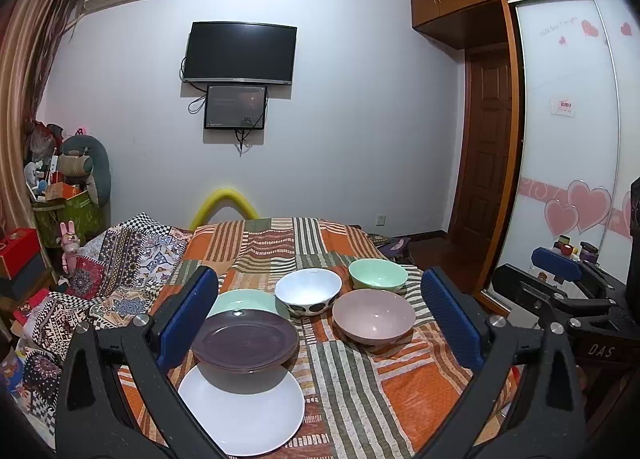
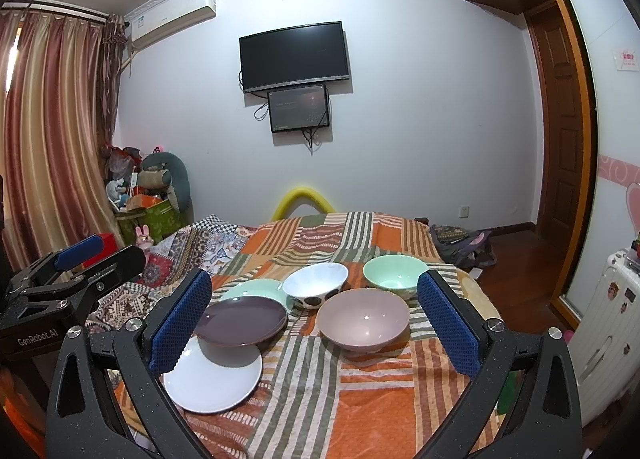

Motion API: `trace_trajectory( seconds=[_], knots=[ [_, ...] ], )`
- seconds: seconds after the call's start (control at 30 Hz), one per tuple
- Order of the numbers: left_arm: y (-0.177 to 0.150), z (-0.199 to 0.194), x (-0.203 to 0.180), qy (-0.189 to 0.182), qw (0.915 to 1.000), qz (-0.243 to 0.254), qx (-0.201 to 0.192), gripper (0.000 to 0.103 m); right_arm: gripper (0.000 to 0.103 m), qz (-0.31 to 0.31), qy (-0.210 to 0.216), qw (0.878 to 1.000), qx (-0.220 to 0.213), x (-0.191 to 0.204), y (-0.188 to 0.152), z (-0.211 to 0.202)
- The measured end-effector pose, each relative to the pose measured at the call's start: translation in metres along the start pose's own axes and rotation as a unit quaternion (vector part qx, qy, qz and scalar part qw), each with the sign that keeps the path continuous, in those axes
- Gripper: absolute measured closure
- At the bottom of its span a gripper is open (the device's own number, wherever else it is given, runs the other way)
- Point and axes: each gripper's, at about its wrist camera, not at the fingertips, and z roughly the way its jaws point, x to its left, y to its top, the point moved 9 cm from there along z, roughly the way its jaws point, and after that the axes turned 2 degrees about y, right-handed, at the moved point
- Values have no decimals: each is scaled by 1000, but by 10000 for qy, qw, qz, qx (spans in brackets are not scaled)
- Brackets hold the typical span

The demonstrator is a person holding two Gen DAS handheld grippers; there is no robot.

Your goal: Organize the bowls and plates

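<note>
Between the blue-padded fingers of the left hand-held gripper lie a dark purple plate, a white plate and a mint plate. Beyond — a white bowl with black spots, a mint bowl, a mauve bowl. The bedspread is orange, olive and cream stripes.
</note>
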Motion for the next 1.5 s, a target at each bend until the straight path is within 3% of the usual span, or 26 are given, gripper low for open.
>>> trace_trajectory(
  seconds=[0.93, 1.17, 1.5],
  knots=[
    [-2, -1, 0, 66, 10000, 45, 4, 0, 0, -32, 33, 10000, -12, 4, -1, 0],
    [-10, 8, 11, 2, 9996, -89, 257, 0, 0, -53, 23, 10000, 46, 6, -2, 4],
    [-33, 36, 38, 296, 9965, 158, 770, 0, 0, -36, 30, 9996, 288, 13, -12, 27]
  ],
)
